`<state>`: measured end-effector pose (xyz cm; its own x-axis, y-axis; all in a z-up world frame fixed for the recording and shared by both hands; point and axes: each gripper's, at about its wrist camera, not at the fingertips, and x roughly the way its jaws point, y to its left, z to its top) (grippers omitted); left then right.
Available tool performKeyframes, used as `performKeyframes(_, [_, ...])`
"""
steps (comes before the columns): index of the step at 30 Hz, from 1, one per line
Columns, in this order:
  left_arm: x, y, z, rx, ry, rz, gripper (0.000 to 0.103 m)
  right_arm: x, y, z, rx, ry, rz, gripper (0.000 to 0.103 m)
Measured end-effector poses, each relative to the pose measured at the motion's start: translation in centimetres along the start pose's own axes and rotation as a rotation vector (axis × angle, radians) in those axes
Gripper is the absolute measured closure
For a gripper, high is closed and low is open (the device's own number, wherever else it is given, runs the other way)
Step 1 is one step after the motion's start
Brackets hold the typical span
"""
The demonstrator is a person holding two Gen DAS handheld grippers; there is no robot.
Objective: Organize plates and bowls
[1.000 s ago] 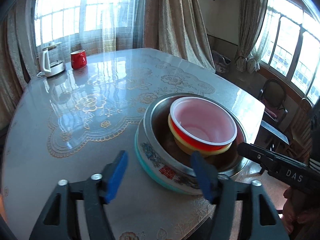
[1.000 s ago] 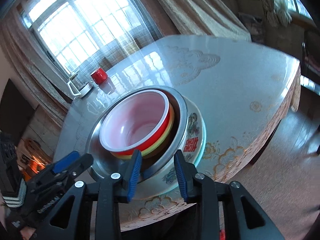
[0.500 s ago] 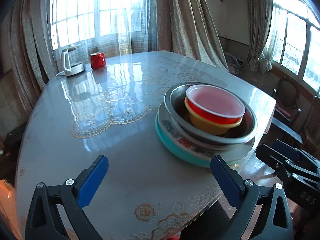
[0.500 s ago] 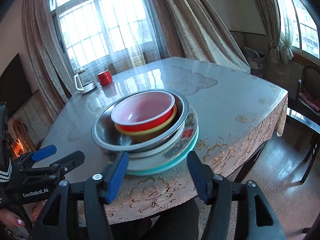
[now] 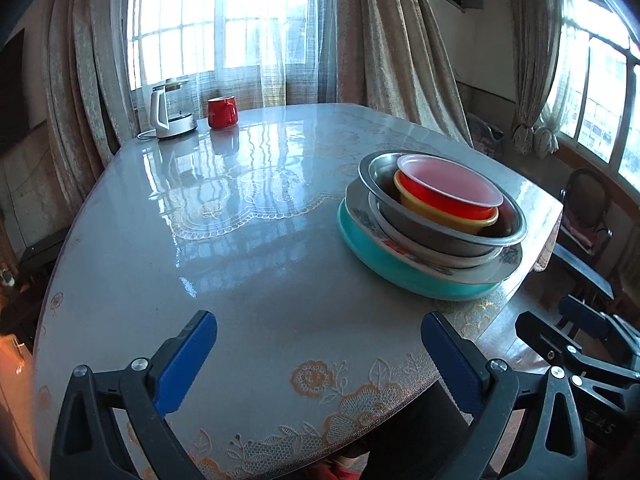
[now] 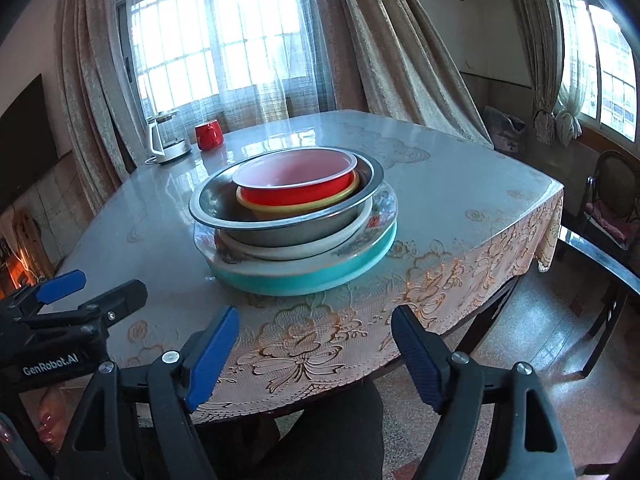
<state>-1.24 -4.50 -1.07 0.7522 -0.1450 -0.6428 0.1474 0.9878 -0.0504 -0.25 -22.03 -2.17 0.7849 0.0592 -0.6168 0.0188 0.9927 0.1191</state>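
- Since the earlier frames both grippers had drawn back from the stack of dishes, which a second before sat right at their fingertips; the right gripper (image 6: 314, 354) had just been opening and the left gripper (image 5: 320, 360) had spread to full width, with nothing between either pair of jaws.
- Both sets of blue-padded jaws stood wide and empty over the near edge of the table (image 5: 256, 304).
- The stack sat near the table's front corner: a red bowl (image 6: 296, 184) with a pale inside nested in a yellow bowl (image 6: 298, 206), both inside a steel basin (image 6: 288, 220), on a white plate (image 6: 304, 250), a floral plate (image 6: 380, 216) and a teal dish (image 6: 320, 276) at the bottom.
- The plates' centres were hidden under the basin.
- Far back stood a red mug (image 5: 222, 112) beside a glass kettle (image 5: 170, 114).
- The left gripper's body was cut off at the frame edge.
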Motion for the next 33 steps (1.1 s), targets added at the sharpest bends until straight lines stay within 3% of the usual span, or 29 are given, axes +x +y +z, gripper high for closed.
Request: performKeyframes(33, [-0.1, -1.3, -0.1, 0.06, 0.002, 0.019, 0.0, 0.7, 0.1, -0.1, 0.008, 0.04, 0.021, 0.023])
